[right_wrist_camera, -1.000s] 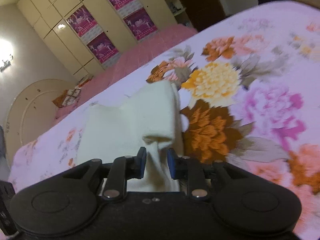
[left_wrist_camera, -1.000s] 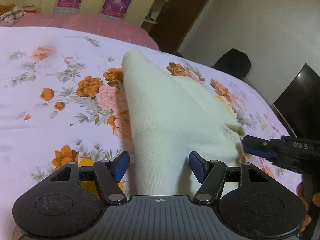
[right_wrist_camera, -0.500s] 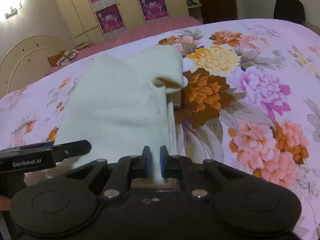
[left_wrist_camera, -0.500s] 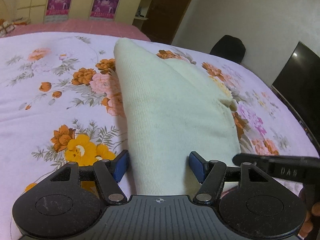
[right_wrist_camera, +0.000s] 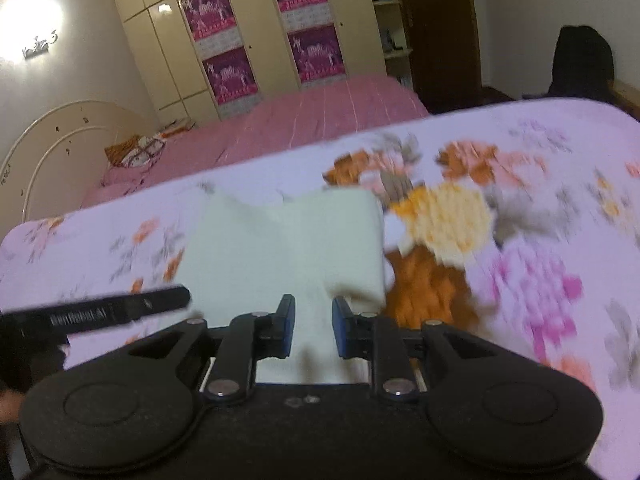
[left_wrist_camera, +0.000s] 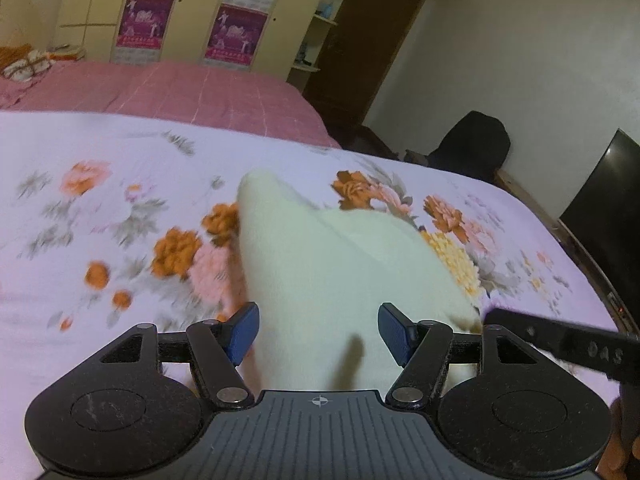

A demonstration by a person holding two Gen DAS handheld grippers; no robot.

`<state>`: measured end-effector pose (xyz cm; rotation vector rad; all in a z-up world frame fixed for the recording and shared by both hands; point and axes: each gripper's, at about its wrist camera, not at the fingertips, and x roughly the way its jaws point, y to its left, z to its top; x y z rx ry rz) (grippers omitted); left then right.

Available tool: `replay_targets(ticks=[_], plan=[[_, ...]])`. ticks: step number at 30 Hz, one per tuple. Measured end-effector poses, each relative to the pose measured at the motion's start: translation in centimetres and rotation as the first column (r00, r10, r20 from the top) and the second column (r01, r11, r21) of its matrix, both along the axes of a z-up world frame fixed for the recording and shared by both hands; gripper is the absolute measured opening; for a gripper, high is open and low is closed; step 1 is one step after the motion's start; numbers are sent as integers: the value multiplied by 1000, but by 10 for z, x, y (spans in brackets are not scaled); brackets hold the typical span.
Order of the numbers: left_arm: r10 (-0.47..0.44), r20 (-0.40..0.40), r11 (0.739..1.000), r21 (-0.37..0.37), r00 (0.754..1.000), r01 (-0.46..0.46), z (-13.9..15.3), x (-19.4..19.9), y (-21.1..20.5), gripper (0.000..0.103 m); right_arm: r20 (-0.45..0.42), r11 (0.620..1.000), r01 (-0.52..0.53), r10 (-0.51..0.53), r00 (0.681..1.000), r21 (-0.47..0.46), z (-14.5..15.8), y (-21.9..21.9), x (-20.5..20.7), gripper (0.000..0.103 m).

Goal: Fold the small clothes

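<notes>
The cream knitted garment [left_wrist_camera: 332,264] lies on the floral bedsheet [left_wrist_camera: 100,248], with the pink checked bed [left_wrist_camera: 180,92] beyond it on the far side.

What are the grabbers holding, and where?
The cream garment, near edge: left gripper pinches it; right gripper has just been opening around it, grip unclear.

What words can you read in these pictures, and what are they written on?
"DAS": on the side of the right gripper, seen from the left wrist camera.
White lettering on the left gripper, seen from the right wrist camera: too blurred to read.
Posters on the wardrobe doors: print too small to read.
</notes>
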<state>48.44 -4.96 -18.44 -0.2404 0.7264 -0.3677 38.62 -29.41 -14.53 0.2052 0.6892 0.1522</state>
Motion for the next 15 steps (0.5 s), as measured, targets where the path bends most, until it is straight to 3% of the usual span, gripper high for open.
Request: replay_targets(ticks=[5,9,11,12,13,15], plan=[[-20,22,999,41,1000,19,3,24,-22,65,24,1000,0,1,1000,-11,4,10,35,21],[29,-13,988,150,999,-27,-14,45,-31,65,31,999,0,2,1000,-42,-1,11,57,21],[31,-3,980,198,1000,-30,-23,46,-34,65,-1,995,4,-4,1000,-104,-16,14,69,21],[26,6,979,204,1000,-27,-25,45,-34,65,-61,990,4,-12,998,-141,-30,14,77,21],[24,11,979,204,1000,-26,-25,44,-34,65,-109,990,2,-17,994,-141,-40,11,82,21],[22,12,980,199,1000,-24,-25,44,-33,65,-95,994,14,-24,995,-104,-52,1,80,20]])
